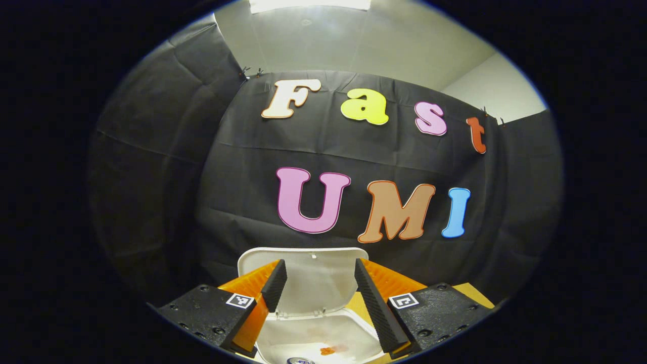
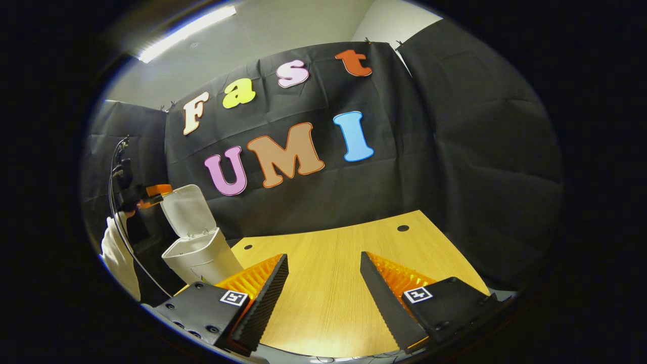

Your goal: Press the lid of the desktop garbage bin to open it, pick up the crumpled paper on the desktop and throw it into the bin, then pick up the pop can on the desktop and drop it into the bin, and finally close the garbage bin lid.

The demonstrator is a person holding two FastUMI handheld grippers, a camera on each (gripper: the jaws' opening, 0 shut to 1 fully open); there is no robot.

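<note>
Firstly, left gripper view: the left gripper (image 1: 316, 298) hangs just above the garbage bin (image 1: 323, 336), fingers spread and holding nothing. The lid (image 1: 313, 275) stands upright at the far side, and the top of the pop can (image 1: 300, 361) shows inside the bin. Right gripper view: the right gripper (image 2: 323, 293) is spread and empty over the bare bench (image 2: 328, 242); the bin stands at the far left, lid raised. Judged from this, only closing the lid remains.

One bin (image 2: 202, 253), one raised lid (image 2: 187, 210), one pop can (image 1: 301, 361), two table holes (image 2: 403, 228).
</note>
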